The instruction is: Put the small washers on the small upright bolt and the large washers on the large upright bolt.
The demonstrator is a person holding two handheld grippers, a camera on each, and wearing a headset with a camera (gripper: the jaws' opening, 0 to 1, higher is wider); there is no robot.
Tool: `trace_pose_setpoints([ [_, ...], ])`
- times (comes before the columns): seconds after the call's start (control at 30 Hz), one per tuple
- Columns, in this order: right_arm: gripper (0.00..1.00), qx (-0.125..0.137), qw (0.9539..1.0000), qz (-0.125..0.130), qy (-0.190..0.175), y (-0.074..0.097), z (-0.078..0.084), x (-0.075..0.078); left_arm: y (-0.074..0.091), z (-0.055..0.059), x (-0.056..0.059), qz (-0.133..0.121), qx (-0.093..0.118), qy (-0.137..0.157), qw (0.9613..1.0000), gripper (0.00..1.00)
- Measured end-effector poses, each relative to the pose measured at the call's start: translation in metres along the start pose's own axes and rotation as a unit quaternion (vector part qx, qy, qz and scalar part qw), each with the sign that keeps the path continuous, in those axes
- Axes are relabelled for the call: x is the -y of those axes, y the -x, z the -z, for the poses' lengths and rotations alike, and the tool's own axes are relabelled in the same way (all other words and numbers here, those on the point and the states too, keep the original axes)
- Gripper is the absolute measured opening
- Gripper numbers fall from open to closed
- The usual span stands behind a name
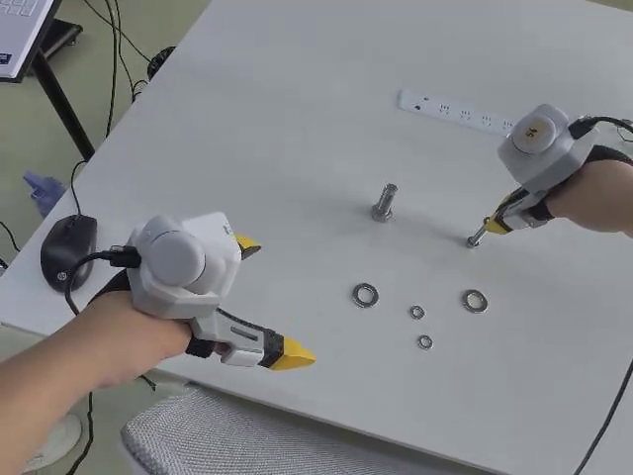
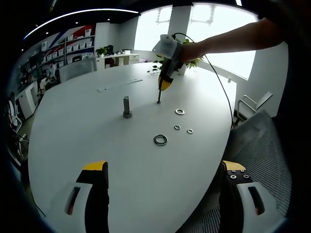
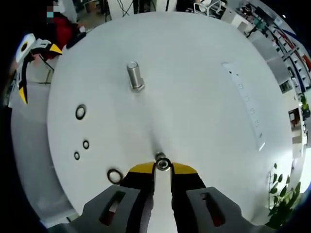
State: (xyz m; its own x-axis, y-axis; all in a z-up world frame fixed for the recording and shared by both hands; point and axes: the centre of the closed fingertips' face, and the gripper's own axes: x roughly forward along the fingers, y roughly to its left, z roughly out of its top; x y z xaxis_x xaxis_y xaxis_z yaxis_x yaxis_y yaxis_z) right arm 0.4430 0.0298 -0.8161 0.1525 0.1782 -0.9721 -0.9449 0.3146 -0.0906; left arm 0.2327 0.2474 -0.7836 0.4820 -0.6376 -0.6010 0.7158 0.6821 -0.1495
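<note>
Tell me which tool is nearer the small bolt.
Right. The right tool has its tips at the top of the small bolt, seemingly gripping it. The left tool hangs open by the table's near edge, far from the bolt, with the washers lying between.

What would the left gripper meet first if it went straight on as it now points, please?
Probably the large silver steel washer nearest the left gripper on the white table, though depth is unclear.

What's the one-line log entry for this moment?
left gripper: open | right gripper: shut on small bolt | large bolt: bare | large washers, small washers: loose on table
</note>
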Motion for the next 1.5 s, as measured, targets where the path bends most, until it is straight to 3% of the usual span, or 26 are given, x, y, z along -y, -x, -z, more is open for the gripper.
trace_pose_setpoints([
  [0.3, 0.12, -0.007, 1.0, -0.004, 0.004, -0.008, 0.001, 0.001, -0.001, 0.004, -0.006, -0.004, -0.003, 0.005, 1.0, 0.94],
  [1.13, 0.12, -0.025, 0.9993, -0.016, 0.021, -0.048, 0.007, -0.006, -0.004, 0.015, -0.005, 0.004, -0.024, 0.013, 0.9996, 0.9],
  [1.5, 0.13, -0.027, 0.999, -0.014, 0.032, -0.049, 0.009, -0.007, -0.007, 0.016, -0.002, 0.007, -0.028, 0.017, 0.9994, 0.88],
])
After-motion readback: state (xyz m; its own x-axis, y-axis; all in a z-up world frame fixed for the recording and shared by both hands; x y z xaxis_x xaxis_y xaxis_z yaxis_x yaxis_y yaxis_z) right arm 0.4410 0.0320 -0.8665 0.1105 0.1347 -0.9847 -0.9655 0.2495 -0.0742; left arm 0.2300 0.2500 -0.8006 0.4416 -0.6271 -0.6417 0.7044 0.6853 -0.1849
